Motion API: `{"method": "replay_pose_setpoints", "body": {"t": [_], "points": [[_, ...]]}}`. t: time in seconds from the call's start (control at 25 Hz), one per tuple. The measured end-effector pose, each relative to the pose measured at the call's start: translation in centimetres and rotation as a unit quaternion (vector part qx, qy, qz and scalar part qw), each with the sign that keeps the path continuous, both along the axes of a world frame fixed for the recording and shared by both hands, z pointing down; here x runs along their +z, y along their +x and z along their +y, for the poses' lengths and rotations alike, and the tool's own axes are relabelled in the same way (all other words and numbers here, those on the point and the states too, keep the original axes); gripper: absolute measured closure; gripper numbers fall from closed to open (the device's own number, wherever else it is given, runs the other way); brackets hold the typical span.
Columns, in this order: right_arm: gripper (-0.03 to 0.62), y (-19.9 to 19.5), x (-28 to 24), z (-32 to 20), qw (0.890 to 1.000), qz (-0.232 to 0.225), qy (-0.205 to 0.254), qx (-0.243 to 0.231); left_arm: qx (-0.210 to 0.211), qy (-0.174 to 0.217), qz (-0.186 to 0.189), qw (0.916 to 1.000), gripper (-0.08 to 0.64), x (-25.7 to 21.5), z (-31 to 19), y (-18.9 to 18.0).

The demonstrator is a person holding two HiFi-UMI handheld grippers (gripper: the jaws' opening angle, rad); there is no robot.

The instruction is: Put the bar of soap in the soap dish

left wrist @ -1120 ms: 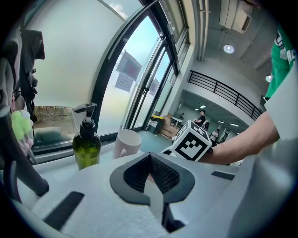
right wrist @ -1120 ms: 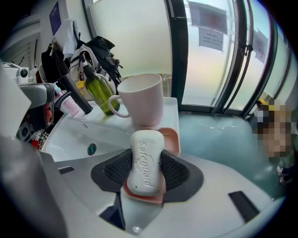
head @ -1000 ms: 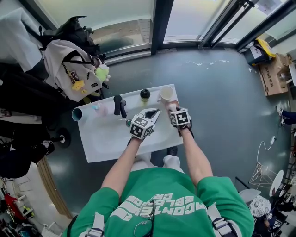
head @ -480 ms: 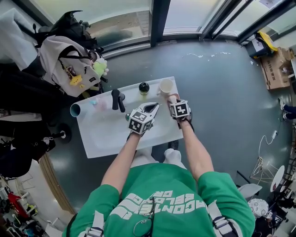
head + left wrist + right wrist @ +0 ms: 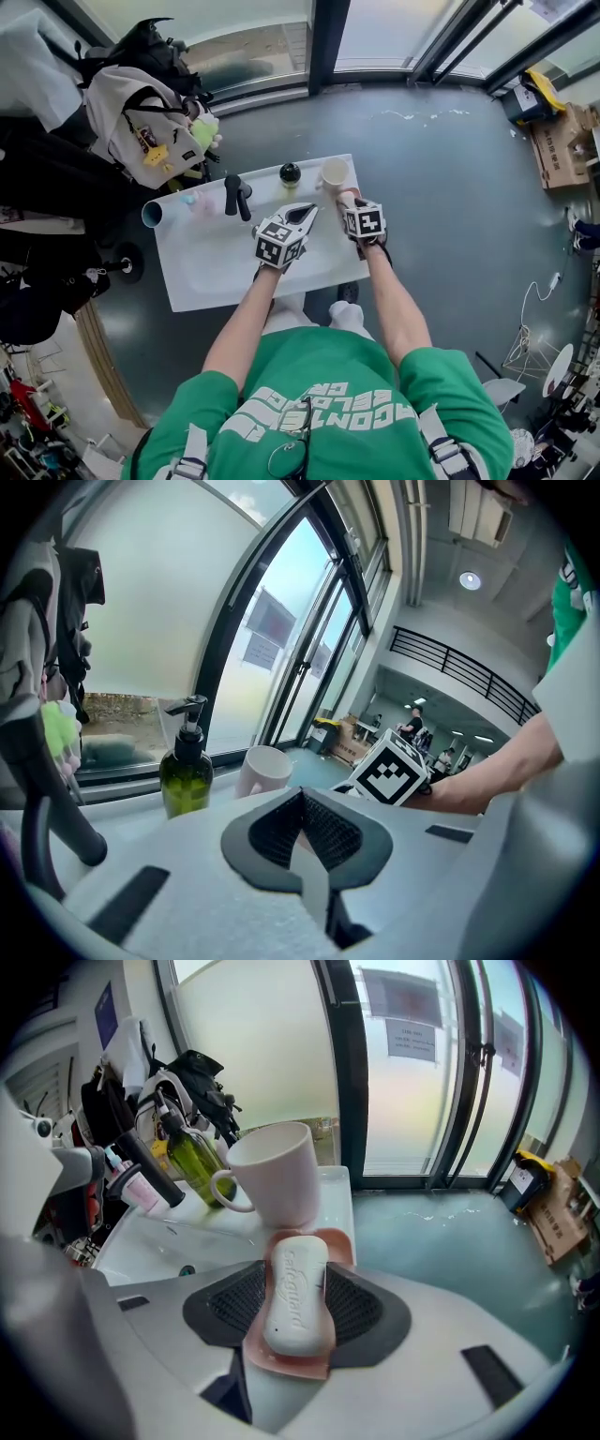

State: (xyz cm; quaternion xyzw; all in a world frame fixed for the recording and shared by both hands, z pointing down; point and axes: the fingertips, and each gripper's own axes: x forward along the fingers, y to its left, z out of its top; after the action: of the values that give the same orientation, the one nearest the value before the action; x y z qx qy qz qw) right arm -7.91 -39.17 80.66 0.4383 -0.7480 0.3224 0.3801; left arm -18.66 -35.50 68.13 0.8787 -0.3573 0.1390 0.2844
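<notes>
A white bar of soap (image 5: 297, 1293) lies lengthwise in a pink soap dish (image 5: 286, 1361) on the sink's right rim, just in front of a white mug (image 5: 279, 1180). My right gripper (image 5: 296, 1307) is over the dish, and its dark pads press against both long sides of the bar. In the head view this gripper (image 5: 350, 202) sits just below the mug (image 5: 334, 173). My left gripper (image 5: 302, 829) is shut with nothing in it. It hovers over the white sink (image 5: 216, 267), left of the right gripper.
A green pump bottle (image 5: 186, 775) and a black faucet (image 5: 234, 195) stand along the sink's far edge. A pink bottle (image 5: 141, 1190) stands beside the faucet. Bags and jackets (image 5: 141, 131) hang at the far left. Grey floor surrounds the sink.
Both grippers keep their places by the mug and over the sink. Only the head view has shifted slightly.
</notes>
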Motion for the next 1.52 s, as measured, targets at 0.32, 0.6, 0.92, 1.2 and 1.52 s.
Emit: {"method": "replay_pose_setpoints", "body": {"t": [0.32, 0.6, 0.92, 1.2, 1.52], "points": [[0.396, 1.5, -5.7, 0.4, 0.998, -0.048, 0.041, 0.0, -0.049, 0.022, 0.002, 0.9986, 0.551, -2.6, 0.1, -0.6], [0.432, 2.5, -12.6, 1.5, 0.992, -0.097, 0.083, -0.007, -0.091, 0.047, 0.0, 0.9948, 0.551, -5.7, 1.4, 0.5], [0.546, 3.8, -18.8, 3.8, 0.98, -0.145, 0.13, -0.036, -0.134, 0.081, -0.003, 0.9877, 0.551, -9.5, 3.6, 2.7], [0.573, 4.9, -22.5, 6.1, 0.969, -0.176, 0.155, -0.082, -0.169, 0.107, -0.002, 0.9798, 0.551, -12.2, 5.9, 5.3], [0.578, 5.9, -24.8, 8.4, 0.955, -0.194, 0.18, -0.131, -0.204, 0.125, 0.002, 0.971, 0.551, -13.4, 8.2, 7.7]]}}
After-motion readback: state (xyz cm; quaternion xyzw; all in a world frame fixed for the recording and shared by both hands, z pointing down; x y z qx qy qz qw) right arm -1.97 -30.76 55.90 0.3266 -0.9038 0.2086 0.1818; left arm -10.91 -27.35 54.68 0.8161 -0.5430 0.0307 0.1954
